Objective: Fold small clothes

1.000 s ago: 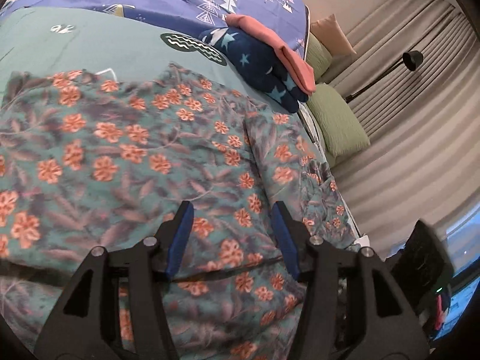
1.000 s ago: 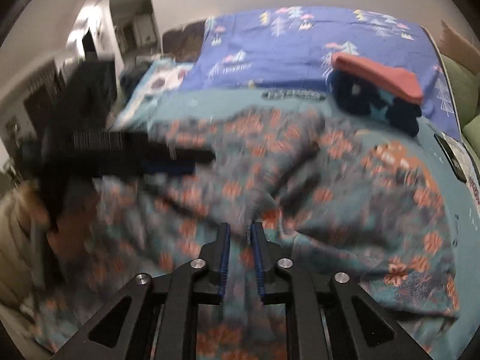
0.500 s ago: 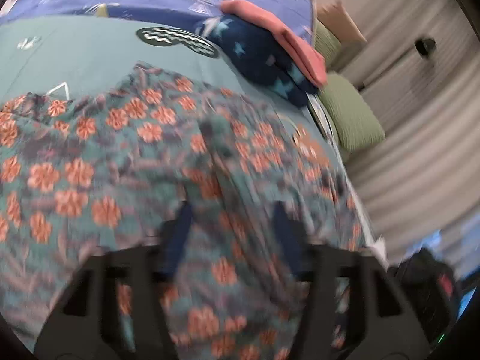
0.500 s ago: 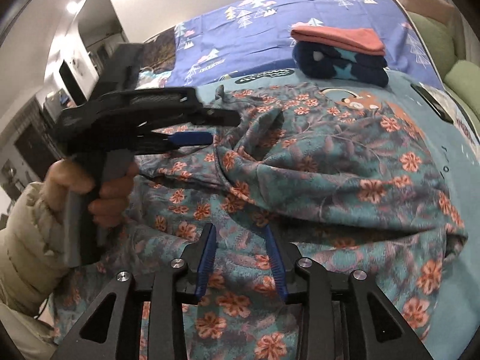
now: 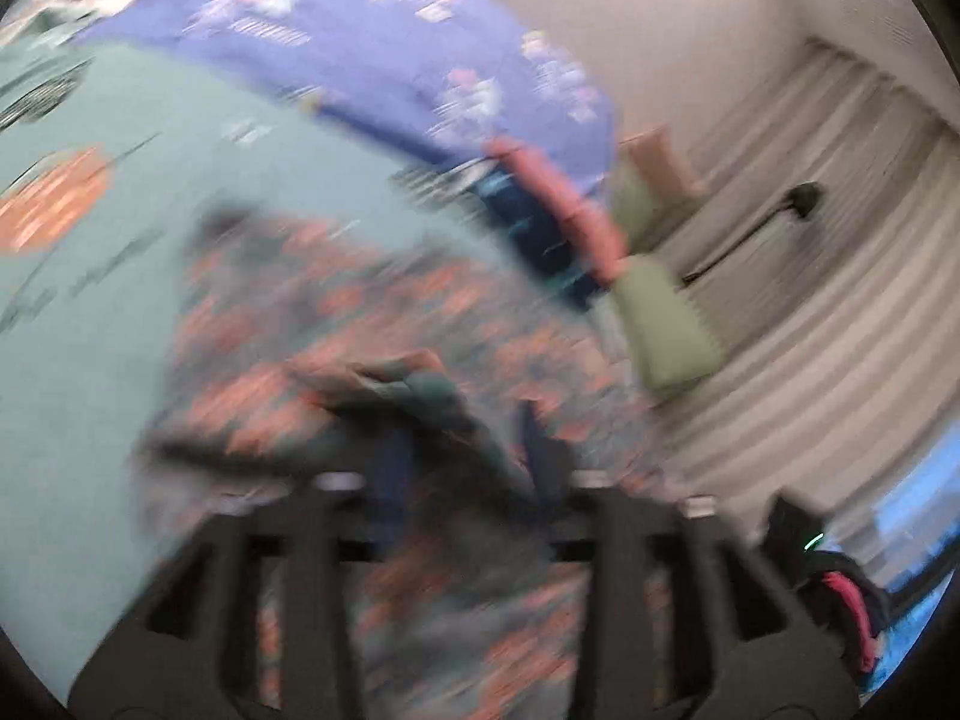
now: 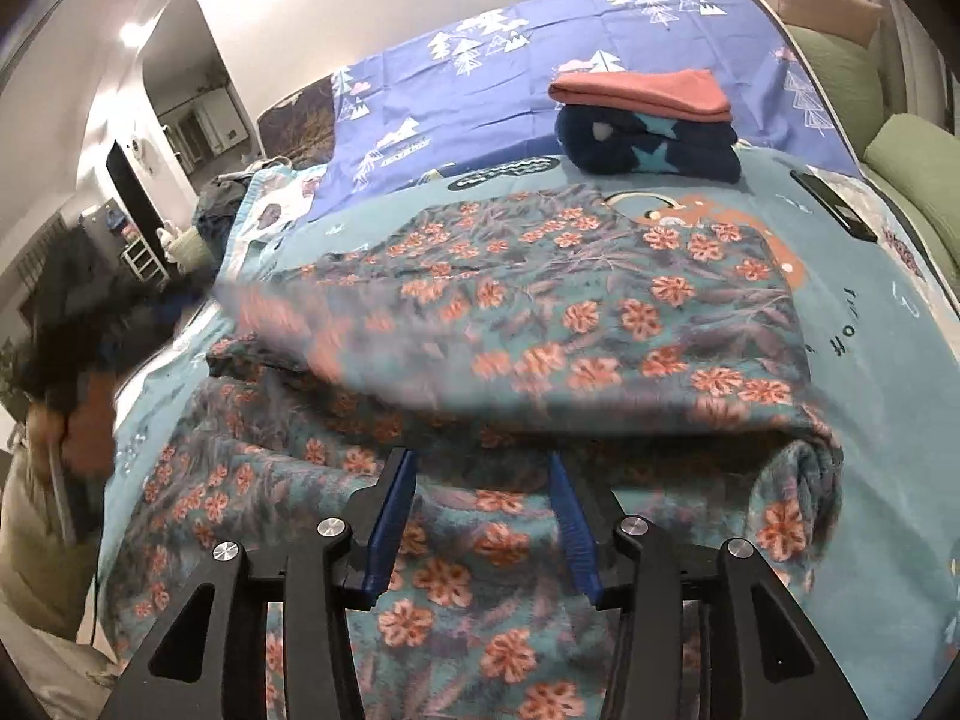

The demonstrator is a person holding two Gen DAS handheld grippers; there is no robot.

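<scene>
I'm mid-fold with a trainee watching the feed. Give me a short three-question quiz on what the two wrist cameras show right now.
1. True or false: the right gripper is shut on the floral garment.
2. Multiple choice: what lies on top of the navy star-print folded piece? A) a phone B) a pink folded piece C) a green pillow
3. Short answer: can the left gripper be read as open or shut?

Key
1. False: its jaws stand apart above the cloth.
2. B: the pink folded piece.
3. No: the left wrist view is too blurred, though floral cloth is bunched at its fingers.
</scene>
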